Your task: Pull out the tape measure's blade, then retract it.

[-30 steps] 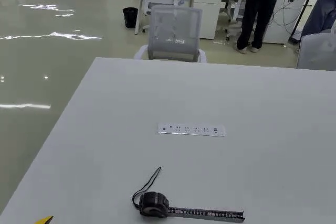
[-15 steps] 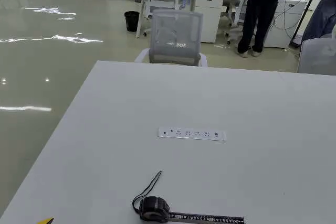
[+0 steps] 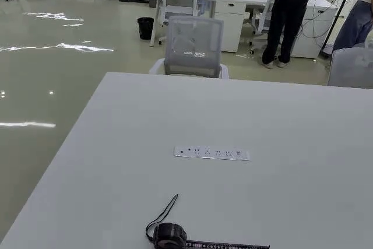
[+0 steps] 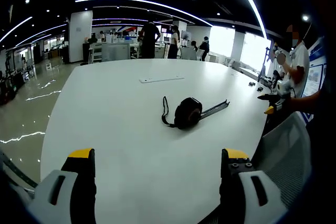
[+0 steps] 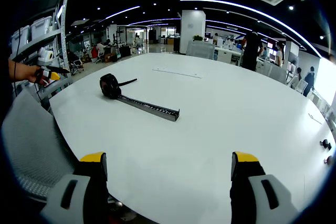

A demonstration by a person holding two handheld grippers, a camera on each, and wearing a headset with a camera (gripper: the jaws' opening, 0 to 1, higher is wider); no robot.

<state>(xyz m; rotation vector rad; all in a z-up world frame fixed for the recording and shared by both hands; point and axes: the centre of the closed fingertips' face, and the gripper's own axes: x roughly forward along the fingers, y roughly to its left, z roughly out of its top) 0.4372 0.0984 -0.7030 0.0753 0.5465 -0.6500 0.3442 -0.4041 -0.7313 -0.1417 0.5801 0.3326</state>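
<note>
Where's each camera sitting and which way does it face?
Head view: headset, looking down the table at the tape measure.
Left gripper view: on left gripper, facing the tape measure's case end; own open jaws below.
Right gripper view: on right gripper, facing the blade tip; open jaws below.
Shared: the tape measure, in all three.

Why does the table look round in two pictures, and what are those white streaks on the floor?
Gripper views: fisheye lenses bend the straight-edged table into a bulging round. Head view: edges look straight; the streaks are reflected glare from lights on the glossy floor.
</note>
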